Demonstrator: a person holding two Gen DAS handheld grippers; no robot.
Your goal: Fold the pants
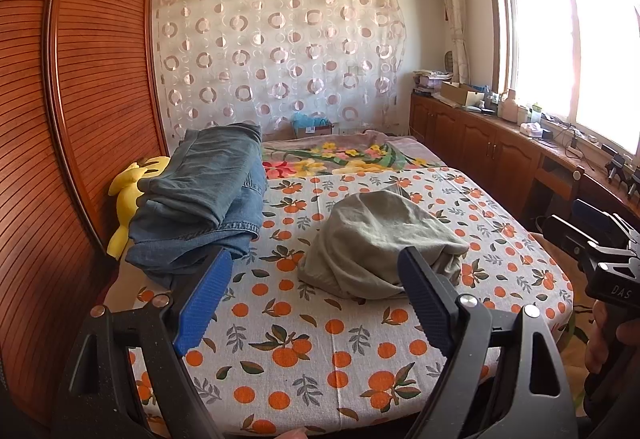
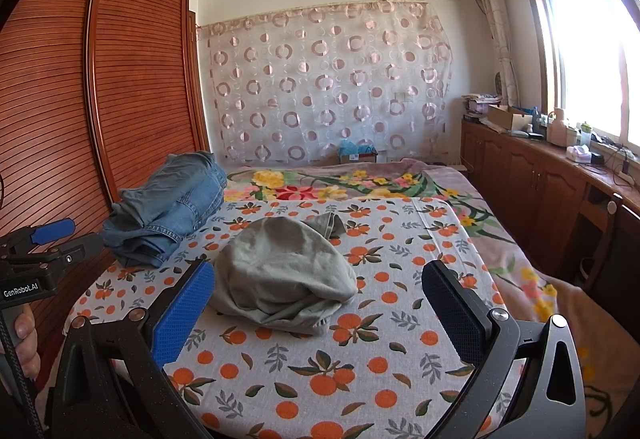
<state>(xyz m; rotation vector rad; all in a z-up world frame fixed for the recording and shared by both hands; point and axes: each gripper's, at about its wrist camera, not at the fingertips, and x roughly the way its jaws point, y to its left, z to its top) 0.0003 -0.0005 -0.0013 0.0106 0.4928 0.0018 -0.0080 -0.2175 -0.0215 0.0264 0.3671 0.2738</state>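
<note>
A crumpled grey-green pair of pants (image 1: 380,243) (image 2: 280,275) lies in a heap in the middle of the bed, on the orange-print sheet (image 1: 320,359) (image 2: 360,379). My left gripper (image 1: 316,271) stands open just short of the heap, its blue pads (image 1: 204,303) wide apart and holding nothing. My right gripper (image 2: 320,287) is open too, hovering in front of the same heap with nothing in it. In the left wrist view the right gripper's body (image 1: 600,259) shows at the right edge; in the right wrist view the left gripper (image 2: 44,239) shows at the left edge.
Folded blue jeans (image 1: 200,199) (image 2: 168,211) are stacked at the bed's left side by a yellow plush toy (image 1: 132,191). A wooden wardrobe (image 1: 80,99) stands along the left. Low cabinets (image 1: 500,143) with clutter run under the window on the right. A floral blanket (image 2: 360,183) covers the far bed.
</note>
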